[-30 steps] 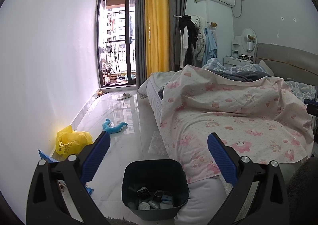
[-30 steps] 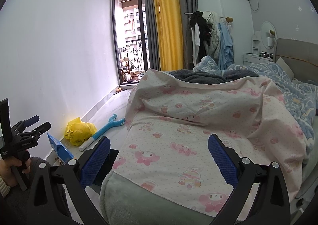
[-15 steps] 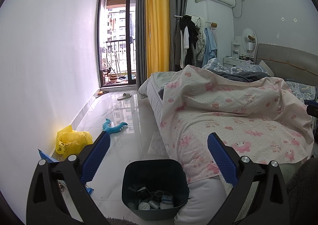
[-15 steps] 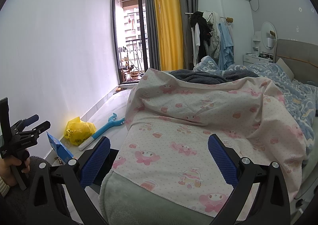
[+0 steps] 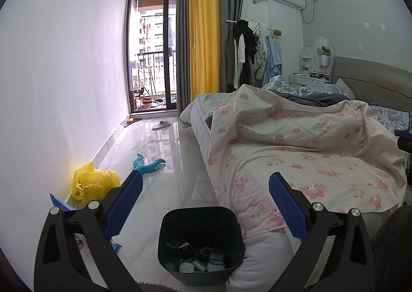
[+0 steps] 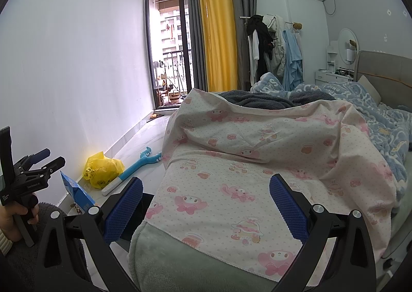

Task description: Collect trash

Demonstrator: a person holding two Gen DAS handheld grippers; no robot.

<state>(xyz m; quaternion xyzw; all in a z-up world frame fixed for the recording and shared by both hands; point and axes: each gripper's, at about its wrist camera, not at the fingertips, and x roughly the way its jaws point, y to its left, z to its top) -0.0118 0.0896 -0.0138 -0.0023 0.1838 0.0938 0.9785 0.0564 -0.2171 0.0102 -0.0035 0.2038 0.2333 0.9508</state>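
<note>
Right, both claws spread wide, empty: left gripper (image 5: 204, 200) above the dark bin (image 5: 200, 219), trash already lying in its bottom; right gripper (image 6: 204, 201) over the pink blanket (image 6: 247, 152). I'd swing left to the yellow bag (image 5: 94, 183) by the wall, pinching a fold low. Only the right view catches the hand (image 6: 11, 217) holding the left tool; the bin barely shows there

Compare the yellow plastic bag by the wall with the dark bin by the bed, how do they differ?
The yellow plastic bag is soft, crumpled and slumped against the wall; the dark bin is rigid and stands upright at the bed's corner. The bag is bright yellow with printing on it; the bin is plain and dark. The bin's mouth is open, showing small discarded items inside; the bag's contents cannot be seen. Both sit on the glossy tiled floor.
</note>
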